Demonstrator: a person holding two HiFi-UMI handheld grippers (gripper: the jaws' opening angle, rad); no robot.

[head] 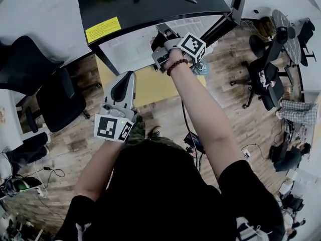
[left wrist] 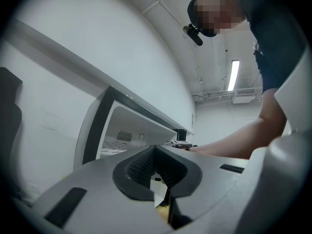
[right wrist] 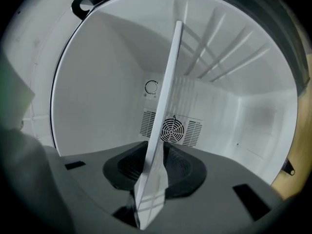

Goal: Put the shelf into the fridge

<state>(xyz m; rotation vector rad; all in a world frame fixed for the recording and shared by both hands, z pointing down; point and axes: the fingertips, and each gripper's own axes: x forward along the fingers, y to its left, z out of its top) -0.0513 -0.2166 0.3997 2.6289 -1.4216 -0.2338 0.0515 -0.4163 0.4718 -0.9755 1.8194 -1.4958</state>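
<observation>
At the far left of the head view a black office chair point(head: 56, 103) stands on the wooden floor point(head: 165, 112). Just right of it the left gripper point(head: 124, 84) hangs in front of the fridge point(head: 150, 4), clear of it. Its 2 jaws are pressed together with nothing between them, as the left gripper view shows. The fridge has a black top with a yellow sticker point(head: 103, 29), and its compartment stands open toward the person. Farther right, the right gripper point(right wrist: 151, 172) reaches into that opening at the end of an outstretched bare arm with a bead bracelet point(head: 176, 66) at the wrist. Its jaws are clenched on the near edge of the shelf point(right wrist: 165, 116), a thin pale plate seen edge-on. The shelf runs from the jaws into the white interior toward the back wall, where a round fan grille point(right wrist: 171, 129) sits. A standing fan point(head: 284, 30) stands at the far right of the room.
</observation>
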